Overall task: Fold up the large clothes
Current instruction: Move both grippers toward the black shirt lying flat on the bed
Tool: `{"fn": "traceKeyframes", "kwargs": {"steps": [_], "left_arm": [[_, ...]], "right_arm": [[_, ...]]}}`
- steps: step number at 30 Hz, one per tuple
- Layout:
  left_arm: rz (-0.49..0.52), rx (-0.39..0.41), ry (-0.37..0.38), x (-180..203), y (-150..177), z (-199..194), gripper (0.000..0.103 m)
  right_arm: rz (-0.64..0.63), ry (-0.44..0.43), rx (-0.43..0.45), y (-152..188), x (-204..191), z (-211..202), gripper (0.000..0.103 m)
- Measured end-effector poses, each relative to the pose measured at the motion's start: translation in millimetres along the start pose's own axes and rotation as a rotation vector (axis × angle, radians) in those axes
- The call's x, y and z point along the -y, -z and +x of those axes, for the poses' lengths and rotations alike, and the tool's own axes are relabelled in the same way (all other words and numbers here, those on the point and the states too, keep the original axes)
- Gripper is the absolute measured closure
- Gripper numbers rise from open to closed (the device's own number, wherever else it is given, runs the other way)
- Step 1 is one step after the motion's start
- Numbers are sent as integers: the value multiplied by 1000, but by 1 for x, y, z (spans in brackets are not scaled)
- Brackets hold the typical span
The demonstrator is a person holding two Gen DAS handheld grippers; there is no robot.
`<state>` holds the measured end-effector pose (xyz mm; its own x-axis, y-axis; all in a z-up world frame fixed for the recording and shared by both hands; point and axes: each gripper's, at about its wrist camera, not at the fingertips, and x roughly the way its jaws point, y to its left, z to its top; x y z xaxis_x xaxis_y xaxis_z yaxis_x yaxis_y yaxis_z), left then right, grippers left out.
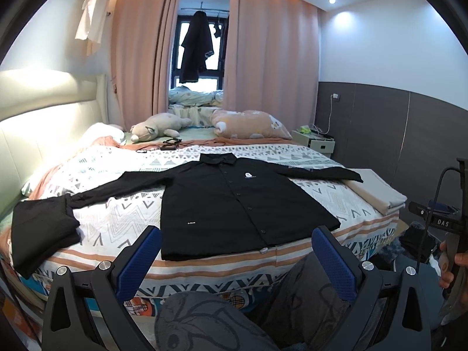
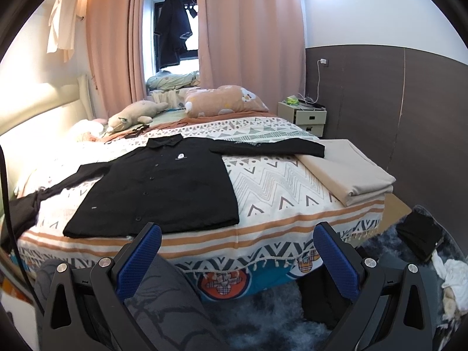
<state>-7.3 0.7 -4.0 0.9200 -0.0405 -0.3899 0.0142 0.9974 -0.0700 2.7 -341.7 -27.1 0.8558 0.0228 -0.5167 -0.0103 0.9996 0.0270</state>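
Clearly soft and limp, the shirt (image 1: 234, 201) lies flat on the bed (image 1: 117, 216); both tools (image 1: 237, 251) (image 2: 237, 248) gape empty, so pinch a sleeve cuff.

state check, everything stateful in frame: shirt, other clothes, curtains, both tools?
black button-up shirt: spread flat on the bed, front up, buttoned, both sleeves out, unfolded
beige cloth: folded, at the bed corner
black garment: folded, at the bed's left edge
pink curtains: parted at the window
dark jacket: hanging in the window
left tool: open, empty
right tool: open, empty
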Motion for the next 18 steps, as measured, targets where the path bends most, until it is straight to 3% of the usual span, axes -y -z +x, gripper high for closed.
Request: {"fn": "traceKeyframes", "kwargs": {"steps": [18], "left_arm": [[-33, -20, -39, -22, 0, -2, 1]], "right_arm": [[15, -57, -17, -10, -19, 20, 0]]}}
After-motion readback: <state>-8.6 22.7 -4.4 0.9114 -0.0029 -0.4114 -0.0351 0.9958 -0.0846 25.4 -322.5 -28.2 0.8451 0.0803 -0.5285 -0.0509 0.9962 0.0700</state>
